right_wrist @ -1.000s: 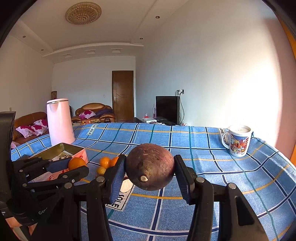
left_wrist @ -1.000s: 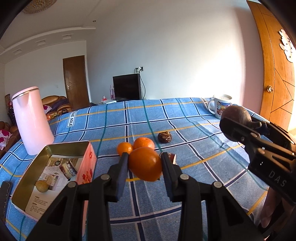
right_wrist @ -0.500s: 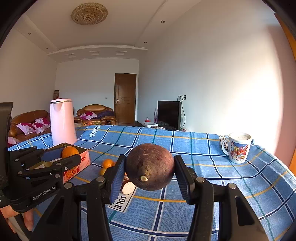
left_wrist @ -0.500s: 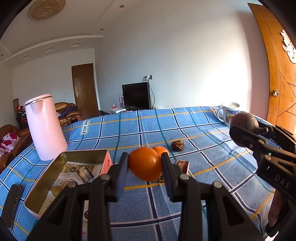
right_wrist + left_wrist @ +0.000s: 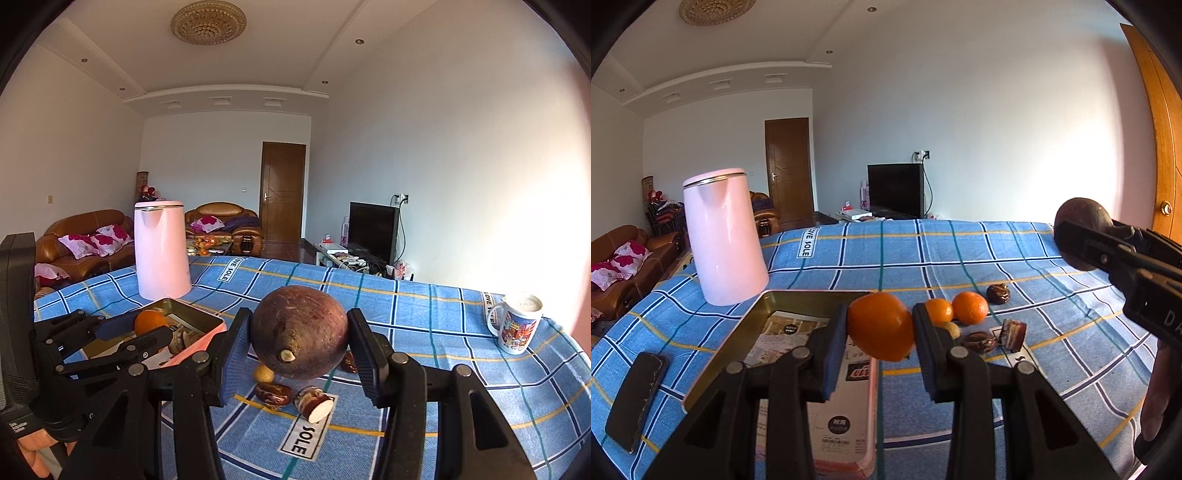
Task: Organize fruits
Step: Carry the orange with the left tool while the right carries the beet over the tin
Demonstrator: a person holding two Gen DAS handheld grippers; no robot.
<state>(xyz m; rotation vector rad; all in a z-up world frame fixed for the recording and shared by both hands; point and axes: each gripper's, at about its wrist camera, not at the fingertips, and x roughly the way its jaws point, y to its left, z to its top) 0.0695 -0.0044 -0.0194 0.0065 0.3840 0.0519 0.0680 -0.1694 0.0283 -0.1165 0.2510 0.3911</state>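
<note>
My left gripper [image 5: 880, 328] is shut on a large orange [image 5: 881, 326] and holds it above the right rim of an open pink tin box [image 5: 812, 295]. My right gripper [image 5: 299, 343] is shut on a round dark purple-brown fruit [image 5: 299, 338], held above the table; it also shows in the left wrist view [image 5: 1078, 229]. Two small oranges [image 5: 969, 307], a small yellow fruit [image 5: 952, 328], dark dates [image 5: 979, 341] and a cut brown piece [image 5: 1012, 334] lie on the blue checked cloth right of the box.
A pink kettle [image 5: 724, 236] stands behind the box. A black phone [image 5: 637, 398] lies at the left near the table edge. A printed mug [image 5: 517, 326] stands at the far right. Sofas and a TV are beyond the table.
My left gripper has carried the large orange left, from over the loose fruits to over the tin box's right rim. The right gripper still holds the dark fruit and has shifted a little.
</note>
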